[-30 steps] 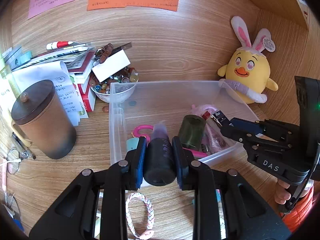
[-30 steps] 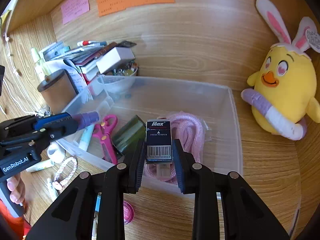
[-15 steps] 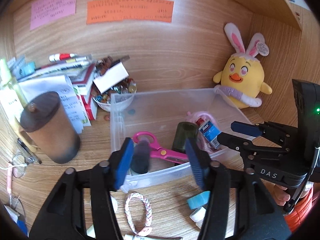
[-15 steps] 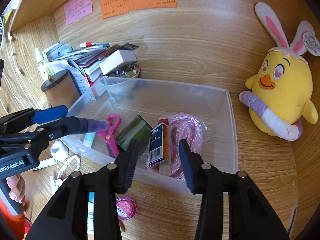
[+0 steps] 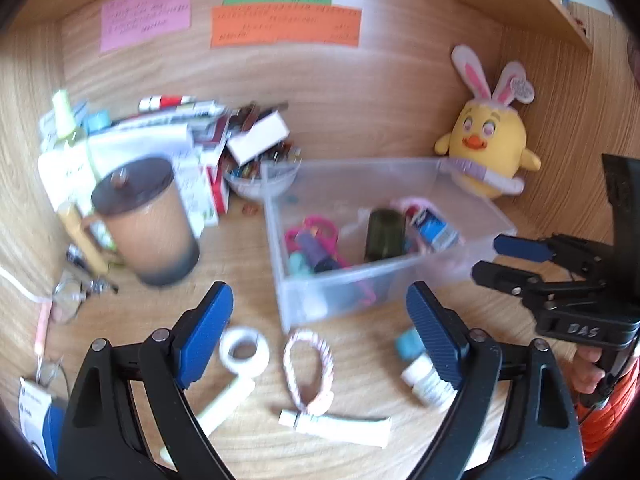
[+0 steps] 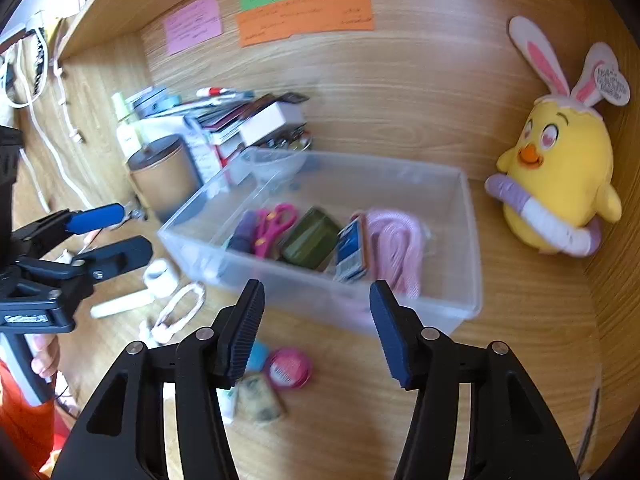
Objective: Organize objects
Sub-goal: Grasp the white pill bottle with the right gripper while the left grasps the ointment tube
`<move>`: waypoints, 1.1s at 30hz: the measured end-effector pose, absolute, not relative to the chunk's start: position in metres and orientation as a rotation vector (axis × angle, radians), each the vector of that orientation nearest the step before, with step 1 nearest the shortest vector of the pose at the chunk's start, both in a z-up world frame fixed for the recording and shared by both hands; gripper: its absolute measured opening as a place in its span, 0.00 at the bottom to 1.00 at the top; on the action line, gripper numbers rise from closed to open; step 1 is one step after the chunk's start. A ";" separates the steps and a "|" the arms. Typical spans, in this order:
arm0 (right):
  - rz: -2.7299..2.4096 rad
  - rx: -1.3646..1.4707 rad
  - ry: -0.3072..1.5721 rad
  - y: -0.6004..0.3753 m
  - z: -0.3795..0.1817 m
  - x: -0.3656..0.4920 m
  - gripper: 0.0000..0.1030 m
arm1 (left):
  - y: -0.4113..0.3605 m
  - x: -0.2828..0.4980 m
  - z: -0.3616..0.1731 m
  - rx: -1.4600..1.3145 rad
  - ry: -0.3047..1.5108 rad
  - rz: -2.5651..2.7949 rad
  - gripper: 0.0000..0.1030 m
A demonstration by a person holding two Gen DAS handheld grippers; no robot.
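Where the wooden desk (image 5: 248,248) meets the back panel, clutter crowds the far left: a brown lidded canister (image 5: 146,220) at about 10 o'clock in the left wrist view, a paper and book stack (image 5: 160,136) behind it, and a small bowl of bits (image 5: 262,174) touching the bin's far-left corner. A yellow chick plush (image 6: 560,184) with rabbit ears sits at 2 o'clock in the right wrist view, just beside the bin's right wall. Coloured notes (image 6: 306,14) are stuck on the panel at 12 o'clock.

Clear plastic bin (image 6: 466,248) — centre of both views, ahead of both tools. Inside, left to right in the right wrist view: purple bottle (image 6: 242,234), pink scissors (image 6: 274,224), dark green box (image 6: 310,238), blue staple box (image 6: 352,248), pink rope (image 6: 396,248). Edges are blurred.

Loose items lie on the desk in front of the bin: white tape roll (image 5: 242,350), braided bracelet (image 5: 308,364), white tube (image 5: 340,426), a small white bottle (image 5: 428,380) beside a teal piece (image 5: 408,342); in the right view a round pink tin (image 6: 289,368) and a crumpled packet (image 6: 258,402).

Left gripper (image 5: 320,330) — jaws spread wide, nothing between them, above the bracelet and tape, with the bin at 12 o'clock beyond the tips.

Right gripper (image 6: 316,328) — jaws wide apart, empty, tips short of the bin's near wall; the staple box and rope lie just past it at 12 o'clock.
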State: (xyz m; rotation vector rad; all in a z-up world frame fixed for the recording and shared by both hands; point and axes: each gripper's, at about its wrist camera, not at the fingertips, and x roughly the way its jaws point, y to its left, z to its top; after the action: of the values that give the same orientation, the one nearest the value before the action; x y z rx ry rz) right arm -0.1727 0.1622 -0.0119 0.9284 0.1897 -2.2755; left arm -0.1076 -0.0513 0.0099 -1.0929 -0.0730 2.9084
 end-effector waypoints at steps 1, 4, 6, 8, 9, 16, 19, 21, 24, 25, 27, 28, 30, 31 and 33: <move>-2.263 0.935 0.190 0.162 -0.015 -0.167 0.50 | -0.053 -0.104 0.005 -1.114 -0.074 2.902 0.87; -2.250 0.941 0.211 0.160 -0.022 -0.154 0.50 | -0.056 -0.094 -0.010 -1.183 -0.084 2.877 0.87; -2.261 0.939 0.219 0.158 -0.025 -0.145 0.50 | -0.058 -0.086 -0.021 -1.224 -0.103 2.859 0.87; -2.253 0.929 0.219 0.155 -0.029 -0.136 0.50 | -0.057 -0.080 -0.032 -1.265 -0.117 2.849 0.88; -2.245 0.929 0.220 0.152 -0.030 -0.132 0.50 | -0.057 -0.078 -0.037 -1.282 -0.122 2.846 0.88; -2.174 0.958 0.272 0.130 -0.051 -0.112 0.50 | -0.053 -0.073 -0.064 -1.387 -0.127 2.853 0.85; -2.152 0.964 0.304 0.124 -0.057 -0.106 0.50 | -0.058 -0.069 -0.065 -1.391 -0.177 2.832 0.78; -2.145 0.967 0.318 0.122 -0.060 -0.104 0.47 | -0.063 -0.066 -0.065 -1.393 -0.224 2.816 0.68; -2.129 0.984 0.322 0.121 -0.064 -0.103 0.44 | -0.069 -0.061 -0.065 -1.392 -0.270 2.799 0.60; -2.126 0.993 0.322 0.121 -0.066 -0.103 0.43 | -0.071 -0.059 -0.065 -1.392 -0.279 2.791 0.57; -2.121 1.005 0.328 0.120 -0.068 -0.104 0.38 | -0.071 -0.054 -0.064 -1.390 -0.270 2.778 0.53; -2.118 1.005 0.331 0.120 -0.068 -0.103 0.37 | -0.071 -0.052 -0.063 -1.390 -0.258 2.772 0.50; -2.111 1.006 0.339 0.119 -0.068 -0.102 0.36 | -0.071 -0.048 -0.062 -1.392 -0.234 2.750 0.47; -2.110 1.008 0.352 0.118 -0.069 -0.101 0.35 | -0.071 -0.046 -0.062 -1.399 -0.229 2.732 0.46; -2.108 1.010 0.376 0.115 -0.070 -0.100 0.34 | -0.070 -0.045 -0.062 -1.407 -0.224 2.719 0.46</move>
State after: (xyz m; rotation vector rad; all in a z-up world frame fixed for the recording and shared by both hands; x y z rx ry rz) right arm -0.0998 0.1154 -0.0701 1.0099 0.3761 -2.1075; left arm -0.0446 -0.0699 -0.0618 -1.4070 -0.2235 2.7188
